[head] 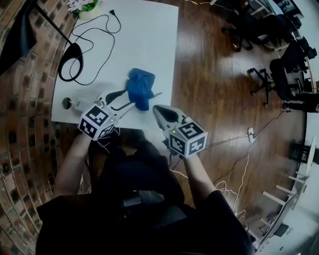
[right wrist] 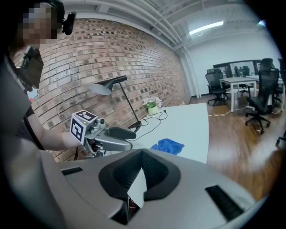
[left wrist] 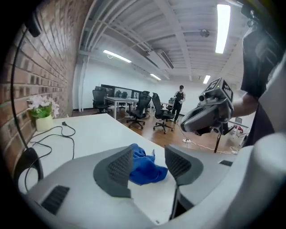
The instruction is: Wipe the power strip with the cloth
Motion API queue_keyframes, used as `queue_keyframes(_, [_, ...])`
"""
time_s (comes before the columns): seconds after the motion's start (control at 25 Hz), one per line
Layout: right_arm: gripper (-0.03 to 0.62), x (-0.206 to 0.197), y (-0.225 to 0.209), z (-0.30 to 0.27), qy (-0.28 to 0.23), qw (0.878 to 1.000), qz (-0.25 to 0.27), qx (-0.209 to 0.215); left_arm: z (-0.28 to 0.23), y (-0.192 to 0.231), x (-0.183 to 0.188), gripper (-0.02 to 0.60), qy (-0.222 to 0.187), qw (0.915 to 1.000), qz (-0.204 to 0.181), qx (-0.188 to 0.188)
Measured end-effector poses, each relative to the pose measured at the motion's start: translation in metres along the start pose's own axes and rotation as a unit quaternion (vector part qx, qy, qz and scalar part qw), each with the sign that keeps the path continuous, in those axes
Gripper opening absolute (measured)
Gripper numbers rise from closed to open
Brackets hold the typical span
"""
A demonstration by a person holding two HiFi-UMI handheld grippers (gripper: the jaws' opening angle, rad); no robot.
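White table [head: 149, 40] against a brick wall [head: 20, 99], dark wood floor to its right: that is the workplace, and the task looks to be at its very start.

The left gripper [head: 124, 99] has its jaws standing apart with nothing pressed between the pads. In its own view the blue cloth [left wrist: 145, 170] shows in the gap but lies on the tabletop just past the tips, not yet touched as far as I can tell. The right gripper [head: 155, 108] has its jaws closed together and holds nothing; it is raised off to the right of the cloth, near the table's front edge.

The cloth [head: 139, 87] is a crumpled heap near the front of the table, its longer side running away from the person. It sits dead ahead of the left gripper, which is the one lined up to take it; a short push forward and down should bring the pads around the near end.

The left forearm comes in from the lower left, and the gripper is tipped gently downward, marker cube on top.

Farther back lie a black cord [head: 112, 13] and a flower pot [head: 87, 11]. I can make out no power strip on the table; a small white block with cords on the floor [head: 250, 133] may be one.
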State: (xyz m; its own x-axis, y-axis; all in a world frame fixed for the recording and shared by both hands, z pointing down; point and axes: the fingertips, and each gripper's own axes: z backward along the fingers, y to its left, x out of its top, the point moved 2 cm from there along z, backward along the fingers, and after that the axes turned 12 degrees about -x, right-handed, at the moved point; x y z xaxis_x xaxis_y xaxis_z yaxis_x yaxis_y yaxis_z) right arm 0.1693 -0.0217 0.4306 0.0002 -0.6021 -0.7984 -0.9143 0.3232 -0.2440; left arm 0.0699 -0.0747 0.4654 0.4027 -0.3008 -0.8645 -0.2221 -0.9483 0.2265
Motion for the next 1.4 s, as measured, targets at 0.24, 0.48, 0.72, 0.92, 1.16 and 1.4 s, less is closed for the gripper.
queue_keyframes(0.24, [-0.005,-0.014,0.011,0.019,-0.013,0.997,-0.044,-0.054,-0.038,0.02,-0.014,0.278,0.054,0.9971,-0.04,-0.035])
queue_keyframes(0.48, [-0.005,-0.03,0.003,0.032,-0.018,0.994,-0.059,-0.092,-0.079,0.029,-0.033,0.278,0.119,0.9897,-0.062,-0.05])
queue_keyframes(0.72, [-0.005,-0.047,-0.01,0.036,-0.01,0.991,-0.097,-0.096,-0.097,0.034,-0.051,0.284,0.175,0.9813,-0.068,-0.043])
queue_keyframes(0.92, [-0.005,-0.051,-0.021,0.038,-0.01,0.991,-0.1,-0.092,-0.104,0.043,-0.071,0.218,0.187,0.9807,-0.05,-0.027])
queue_keyframes(1.16, [-0.005,-0.046,-0.026,0.044,-0.016,0.992,-0.092,-0.084,-0.103,0.041,-0.068,0.074,0.183,0.9829,0.012,-0.018])
queue_keyframes(1.4, [-0.005,-0.056,-0.024,0.051,-0.014,0.993,-0.088,-0.078,-0.086,0.032,-0.057,0.064,0.135,0.9892,0.058,-0.002])
